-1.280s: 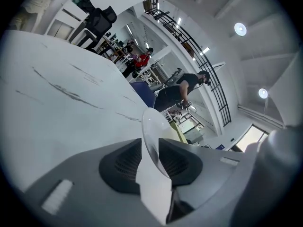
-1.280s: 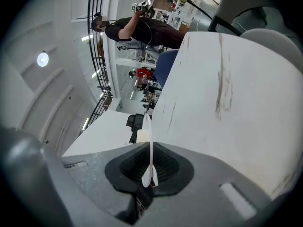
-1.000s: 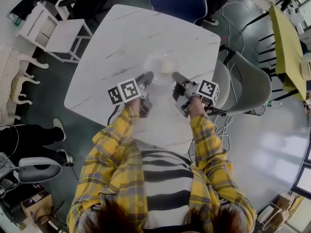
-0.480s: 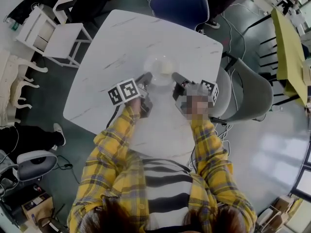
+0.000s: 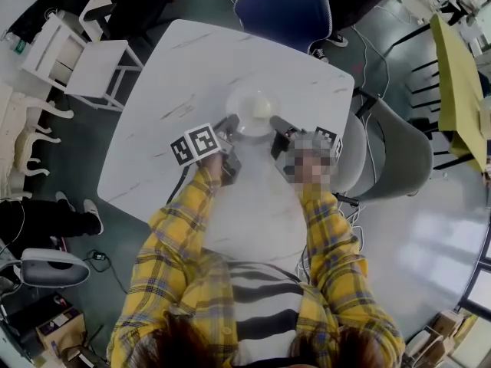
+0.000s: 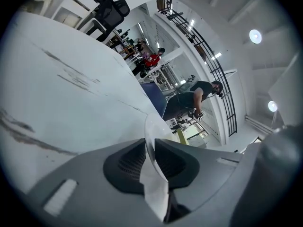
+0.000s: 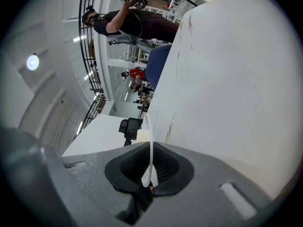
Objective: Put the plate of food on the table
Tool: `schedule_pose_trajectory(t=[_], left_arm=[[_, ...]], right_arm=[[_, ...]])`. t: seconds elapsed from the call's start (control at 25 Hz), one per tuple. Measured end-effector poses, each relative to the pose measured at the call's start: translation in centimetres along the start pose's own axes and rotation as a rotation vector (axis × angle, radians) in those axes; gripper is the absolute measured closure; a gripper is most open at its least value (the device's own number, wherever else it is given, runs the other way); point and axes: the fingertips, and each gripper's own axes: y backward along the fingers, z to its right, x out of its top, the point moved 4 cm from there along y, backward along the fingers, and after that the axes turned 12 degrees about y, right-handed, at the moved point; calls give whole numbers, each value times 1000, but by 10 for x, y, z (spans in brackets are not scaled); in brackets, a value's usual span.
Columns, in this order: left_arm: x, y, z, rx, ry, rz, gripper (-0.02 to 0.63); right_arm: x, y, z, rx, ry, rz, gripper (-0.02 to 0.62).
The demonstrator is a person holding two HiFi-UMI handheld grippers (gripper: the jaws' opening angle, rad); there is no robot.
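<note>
A clear plate (image 5: 252, 112) with a pale piece of food (image 5: 264, 107) hangs low over the white marble table (image 5: 184, 60); I cannot tell whether it touches the top. My left gripper (image 5: 232, 122) holds its near-left rim. Its jaws have just been closing, and the pads now press on the clear plate rim (image 6: 154, 183) between them at the left gripper (image 6: 150, 148). My right gripper (image 5: 278, 123) is shut on the near-right rim. In the right gripper view the thin plate (image 7: 151, 126) stands edge-on in the right gripper (image 7: 151, 157), with the food (image 7: 143, 135) beside it.
A blue chair (image 5: 284, 2) stands at the table's far side, a grey chair (image 5: 391, 133) at its right and a white chair (image 5: 84, 48) at its left. A yellow-green table (image 5: 456, 75) is further right. A person (image 6: 199, 96) stands beyond the table.
Both grippers have carried the plate a little further out over the table, away from the person's body, and slightly lower. Both still hold the rim.
</note>
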Motion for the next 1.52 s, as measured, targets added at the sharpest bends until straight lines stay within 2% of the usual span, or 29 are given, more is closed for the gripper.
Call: schedule_pose_trajectory(t=[0.28, 0.48, 0.72, 0.92, 1.12, 1.52], left_arm=[[7, -11, -8, -12, 115, 19, 574], [15, -16, -7, 17, 68, 12, 569], [15, -20, -5, 27, 68, -8, 569], [10, -23, -5, 11, 99, -20, 574], [3, -29, 0, 38, 50, -43, 574], [-12, -35, 4, 38, 62, -71, 575]], right_arm=[[7, -11, 10, 0, -17, -10, 586], [9, -18, 13, -6, -40, -1, 586], [14, -18, 12, -6, -29, 1, 586], [15, -10, 17, -28, -38, 11, 586], [17, 0, 24, -39, -51, 36, 586], [24, 28, 32, -80, -60, 85, 586]])
